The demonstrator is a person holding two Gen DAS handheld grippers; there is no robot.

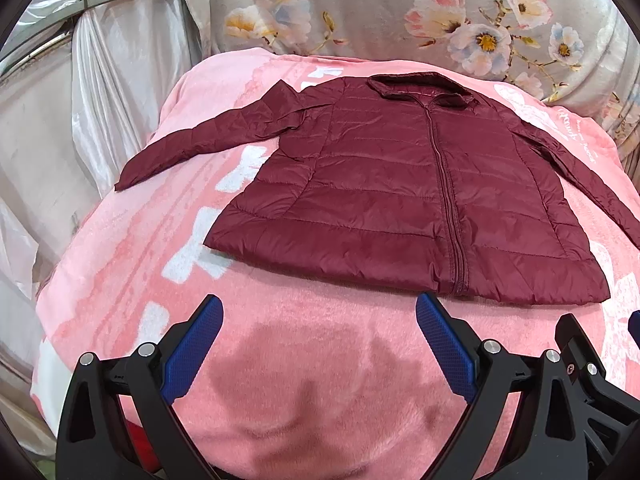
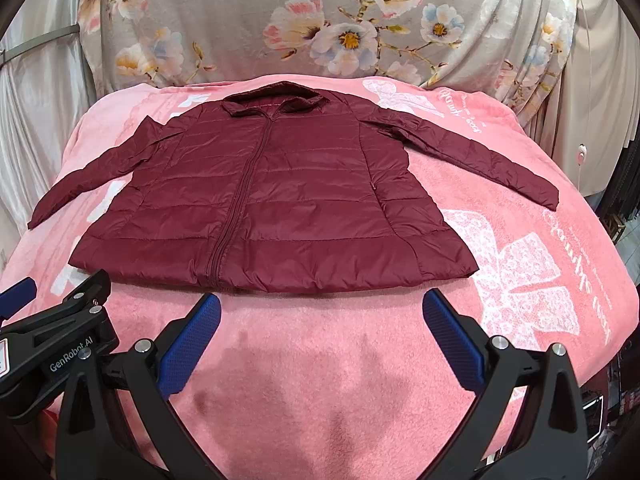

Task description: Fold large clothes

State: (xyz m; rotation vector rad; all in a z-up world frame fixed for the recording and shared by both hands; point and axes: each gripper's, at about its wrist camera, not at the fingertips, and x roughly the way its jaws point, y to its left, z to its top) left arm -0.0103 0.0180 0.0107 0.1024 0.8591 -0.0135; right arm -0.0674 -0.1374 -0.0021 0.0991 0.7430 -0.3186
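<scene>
Jacket's far-right cuff (image 1: 628, 232) slips off the frame edge beyond the left tongs (image 1: 319, 312), white script on the blanket (image 2: 452, 102) too small to read, hood (image 2: 276, 94) mostly hidden behind the collar

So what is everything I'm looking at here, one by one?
jacket: one, dark red, quilted and zipped shut, flat on the blanket with both sleeves spread out
blanket: one, pink with white bow prints, covering the surface
floral cloth: one, grey with pink and blue flowers, draped behind the blanket
shiny curtain: one, pale silver, at the left
left gripper: one, black with blue pads, open, near the hem
right gripper: one, same colours, open, beside it
</scene>
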